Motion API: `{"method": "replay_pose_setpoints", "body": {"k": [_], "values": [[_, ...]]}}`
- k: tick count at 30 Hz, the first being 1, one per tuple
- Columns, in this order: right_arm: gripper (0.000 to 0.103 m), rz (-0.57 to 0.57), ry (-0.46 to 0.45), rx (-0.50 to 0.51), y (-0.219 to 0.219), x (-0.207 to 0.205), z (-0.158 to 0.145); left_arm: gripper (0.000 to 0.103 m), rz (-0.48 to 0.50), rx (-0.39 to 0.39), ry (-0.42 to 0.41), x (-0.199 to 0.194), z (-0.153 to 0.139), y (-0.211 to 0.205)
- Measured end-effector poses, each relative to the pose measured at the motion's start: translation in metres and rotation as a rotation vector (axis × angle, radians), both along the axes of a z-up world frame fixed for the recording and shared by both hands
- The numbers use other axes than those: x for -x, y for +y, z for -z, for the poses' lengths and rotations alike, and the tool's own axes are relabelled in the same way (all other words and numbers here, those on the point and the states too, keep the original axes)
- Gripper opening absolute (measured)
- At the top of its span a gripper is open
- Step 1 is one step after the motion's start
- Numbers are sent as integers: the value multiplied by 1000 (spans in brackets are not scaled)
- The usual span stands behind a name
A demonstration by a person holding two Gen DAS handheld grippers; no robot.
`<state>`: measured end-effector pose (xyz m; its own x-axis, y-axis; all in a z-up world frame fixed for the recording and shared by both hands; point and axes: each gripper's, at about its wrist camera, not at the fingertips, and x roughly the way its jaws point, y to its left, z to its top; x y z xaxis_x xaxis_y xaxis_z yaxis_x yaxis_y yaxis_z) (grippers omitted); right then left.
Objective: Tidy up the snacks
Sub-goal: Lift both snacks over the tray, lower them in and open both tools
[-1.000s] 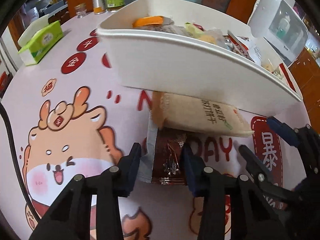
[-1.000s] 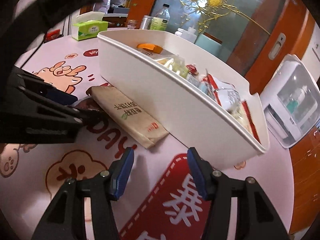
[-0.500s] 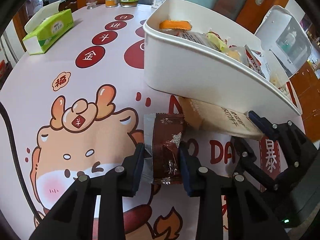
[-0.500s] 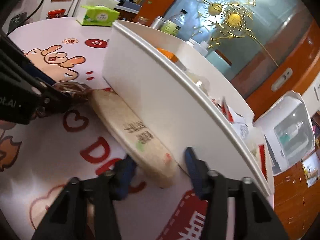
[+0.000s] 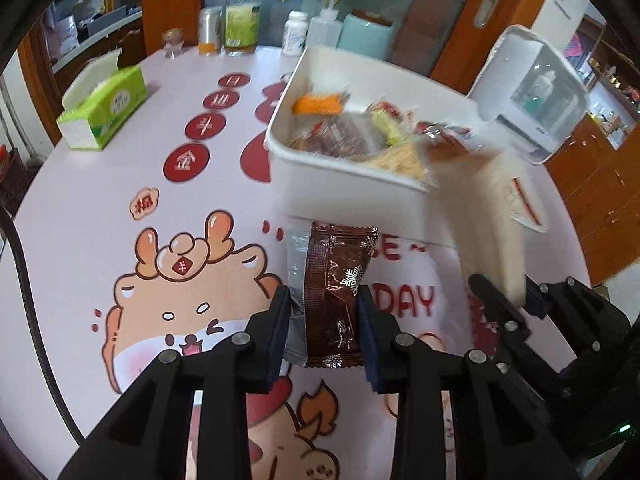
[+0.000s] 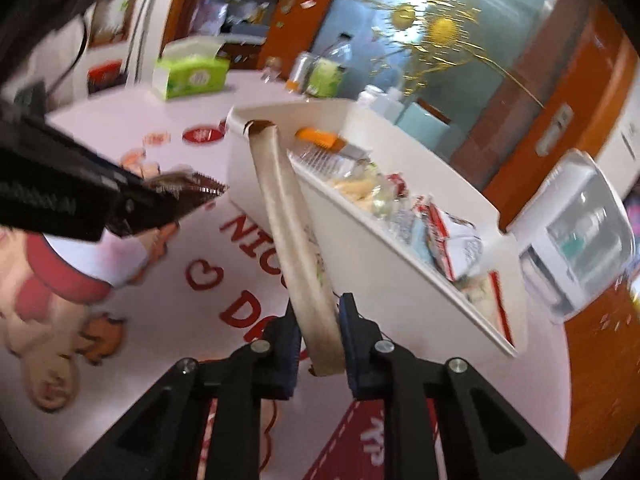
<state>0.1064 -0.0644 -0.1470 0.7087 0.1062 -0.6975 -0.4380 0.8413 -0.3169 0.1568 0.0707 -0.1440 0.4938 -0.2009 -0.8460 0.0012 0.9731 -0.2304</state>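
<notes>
My left gripper [image 5: 323, 322] is shut on a brown snack packet [image 5: 335, 280] with snowflake print and holds it above the table, in front of the white bin [image 5: 344, 184]. My right gripper [image 6: 318, 334] is shut on a long beige snack packet [image 6: 292, 232], lifted and tilted toward the white bin [image 6: 400, 276]. The beige packet [image 5: 492, 216] shows blurred in the left wrist view, with the right gripper [image 5: 506, 300] below it. The bin holds several wrapped snacks [image 5: 360, 132]. The left gripper and brown packet [image 6: 192, 192] show at the left of the right wrist view.
A green tissue box [image 5: 102, 106] stands at the far left of the cartoon-printed table [image 5: 100, 208]. Bottles and jars [image 5: 240, 20] line the far edge. A white appliance [image 5: 536, 96] stands right of the bin.
Both grippers closed on their packets and lifted them off the table. The beige packet rose and tilted toward the bin; the brown packet came up in front of it.
</notes>
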Motion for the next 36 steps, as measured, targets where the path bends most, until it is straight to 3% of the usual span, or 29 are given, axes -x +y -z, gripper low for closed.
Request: {"method": "replay_pose_setpoints", "body": {"k": [11,20,28,36], "values": [[13,125,-57,-212,-34,35,-93,30,76,-14,-100,21,-90,-22],[13,163,-113,-327,-49,31,-153,31,130,-93,-203,0,-165,-29],[13,174,-122,-401,-65,-2,-201,31,124,-149,-313,-44,-227,-31],[13,232,-112,-500,-83,-56,-233,32,99,-166,-322,-100,-240,-37]]}}
